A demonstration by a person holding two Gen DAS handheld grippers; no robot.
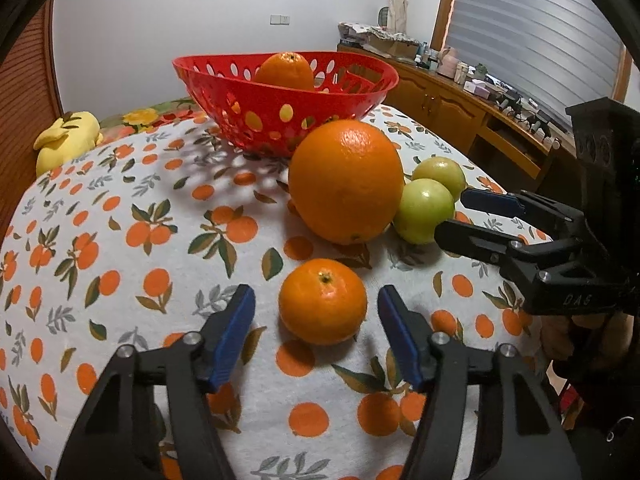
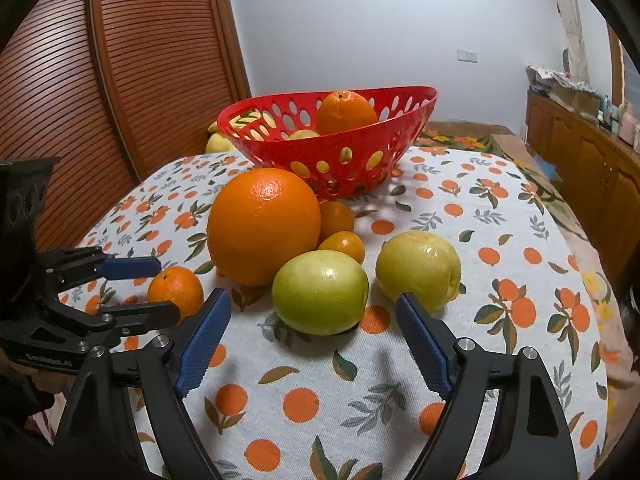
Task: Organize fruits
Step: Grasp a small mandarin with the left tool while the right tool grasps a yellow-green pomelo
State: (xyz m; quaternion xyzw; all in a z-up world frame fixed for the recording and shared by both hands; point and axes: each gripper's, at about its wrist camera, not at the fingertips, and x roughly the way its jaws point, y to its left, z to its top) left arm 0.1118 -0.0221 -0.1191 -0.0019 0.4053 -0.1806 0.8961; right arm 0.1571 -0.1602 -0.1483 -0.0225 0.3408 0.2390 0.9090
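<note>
My left gripper (image 1: 316, 300) is open with a small tangerine (image 1: 322, 301) sitting on the table between its blue pads, untouched. My right gripper (image 2: 314, 306) is open around a green fruit (image 2: 320, 293) on the table; a second yellow-green fruit (image 2: 418, 270) lies beside its right finger. A big orange (image 1: 346, 181) stands behind both. Two smaller tangerines (image 2: 337, 218) lie behind it. The red perforated basket (image 1: 280, 106) at the back holds an orange (image 1: 285, 70) and some pale fruit. The right gripper also shows in the left wrist view (image 1: 454, 216), next to the two green fruits.
A cloth printed with oranges (image 1: 120, 240) covers the round table. A yellow plush toy (image 1: 66, 140) lies at the far left edge. A wooden louvred door (image 2: 100, 100) stands to the left, a cluttered wooden sideboard (image 1: 460, 96) to the right.
</note>
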